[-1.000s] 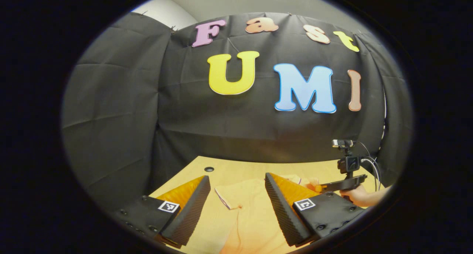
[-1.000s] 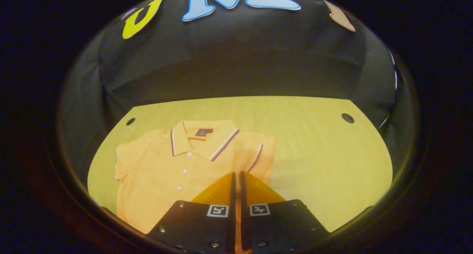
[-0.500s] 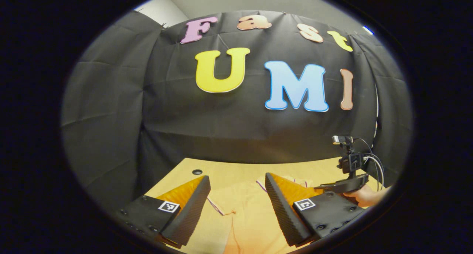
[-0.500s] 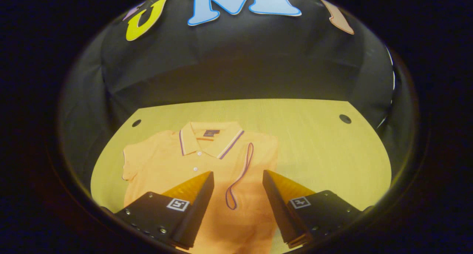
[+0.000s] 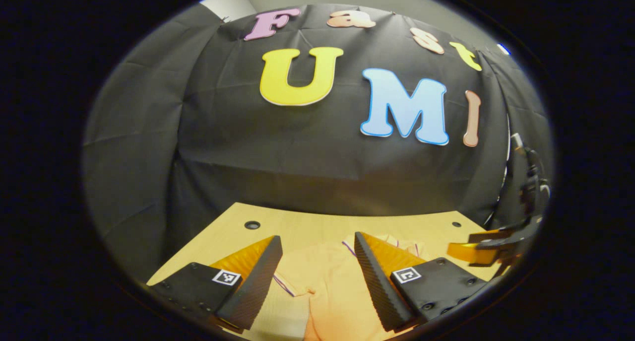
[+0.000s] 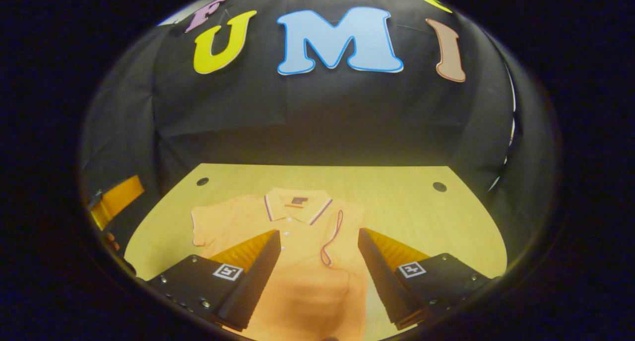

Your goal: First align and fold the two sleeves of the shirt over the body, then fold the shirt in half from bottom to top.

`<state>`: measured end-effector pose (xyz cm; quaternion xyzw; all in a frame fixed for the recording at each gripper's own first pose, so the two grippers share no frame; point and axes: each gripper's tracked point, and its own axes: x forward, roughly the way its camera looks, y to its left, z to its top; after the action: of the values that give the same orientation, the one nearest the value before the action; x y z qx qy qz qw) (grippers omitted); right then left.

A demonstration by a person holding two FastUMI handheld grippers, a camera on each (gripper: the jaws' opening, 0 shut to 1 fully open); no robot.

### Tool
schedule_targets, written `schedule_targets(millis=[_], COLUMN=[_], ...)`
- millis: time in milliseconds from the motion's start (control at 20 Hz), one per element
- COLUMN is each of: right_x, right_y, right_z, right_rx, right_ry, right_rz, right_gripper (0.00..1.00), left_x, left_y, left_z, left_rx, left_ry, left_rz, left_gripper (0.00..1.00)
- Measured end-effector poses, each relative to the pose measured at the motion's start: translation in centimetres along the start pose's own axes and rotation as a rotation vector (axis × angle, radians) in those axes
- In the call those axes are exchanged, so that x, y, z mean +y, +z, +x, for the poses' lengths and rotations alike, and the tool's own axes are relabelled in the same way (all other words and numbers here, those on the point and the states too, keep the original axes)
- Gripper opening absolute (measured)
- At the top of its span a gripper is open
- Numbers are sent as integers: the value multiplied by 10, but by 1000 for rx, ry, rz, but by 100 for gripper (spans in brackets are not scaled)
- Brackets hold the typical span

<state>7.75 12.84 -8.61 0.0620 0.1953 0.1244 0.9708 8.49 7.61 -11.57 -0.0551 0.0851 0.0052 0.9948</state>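
Observation:
An orange polo shirt lies flat on the wooden table, its collar toward the far wall. One sleeve lies folded over the body, its striped cuff a loop on the chest. The other sleeve still spreads out sideways. My right gripper hovers open above the shirt's lower body, nothing between its fingers. My left gripper is open too, above the spread sleeve and its striped cuff. The right gripper appears at the far right of the left gripper view.
The table has small round holes near its far corners. Black cloth walls close the booth behind and at the sides. The left gripper and a hand sit at the left edge of the right gripper view.
My right gripper opened and let the sleeve drop onto the shirt's body, then drew back and up. The left gripper stayed open and shifted slightly over the other sleeve.

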Motion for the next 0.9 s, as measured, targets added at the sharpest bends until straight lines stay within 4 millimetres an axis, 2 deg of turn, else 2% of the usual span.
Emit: schedule_targets(millis=[150, 250, 500, 700, 900], right_x=[7, 13, 18, 9, 13], right_y=[4, 4, -3, -13, -16], right_z=[-34, -56, -99, -117, -123], right_rx=[-37, -52, -65, -39, -36], right_ry=[-27, -39, -50, -66, -45], right_rz=[-25, -15, 57, 44, 48], right_gripper=[94, 98, 98, 97, 98], left_x=[19, 31, 62, 78, 98], left_y=[-18, -35, -95, -140, -161], left_z=[33, 58, 109, 137, 150], left_rx=[32, 63, 178, 268, 321], left_ry=[25, 43, 113, 169, 220], left_rz=[-6, -22, -41, -42, -40], left_gripper=[94, 94, 94, 94, 94])
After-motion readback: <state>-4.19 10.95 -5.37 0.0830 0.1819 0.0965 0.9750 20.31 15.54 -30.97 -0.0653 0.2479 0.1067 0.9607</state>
